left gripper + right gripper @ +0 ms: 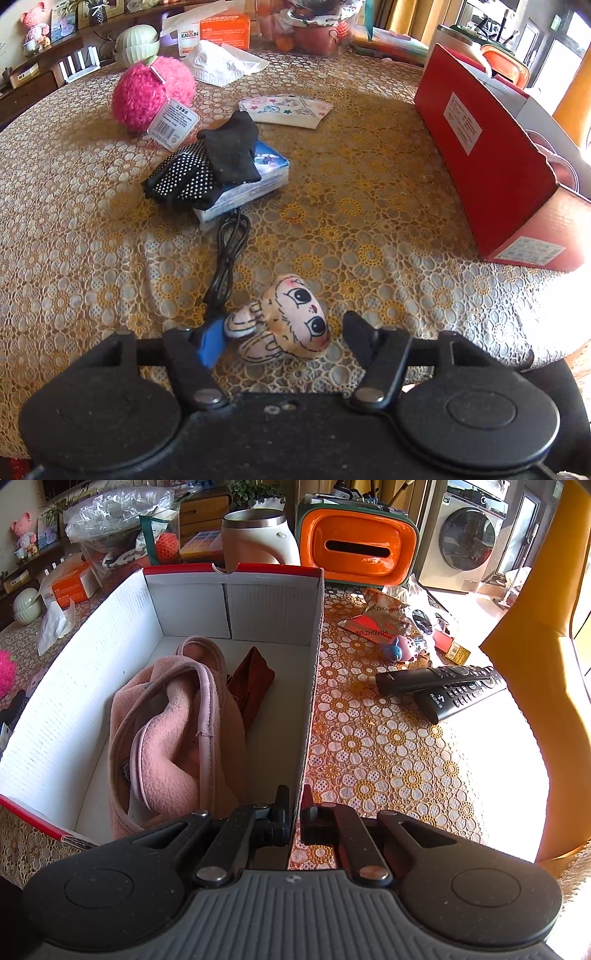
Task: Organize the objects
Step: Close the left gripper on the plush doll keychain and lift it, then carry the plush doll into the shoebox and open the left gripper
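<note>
Left wrist view, left gripper (284,330) jaws apart around small plush doll (291,321), contact unclear, black cable (229,251) just behind doll, right wrist view, right gripper (294,812) clamped on box wall (308,716), pink bag (173,723) inside box, partly hidden.

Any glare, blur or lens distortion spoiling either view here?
Left wrist view: sharp, strong fisheye bending, the tablecloth blown out by sun at the right edge. Right wrist view: sharp too, the cloth washed white beyond the remotes, the box evenly lit.

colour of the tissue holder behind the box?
Orange front, green casing; right wrist view shows it best.
</note>
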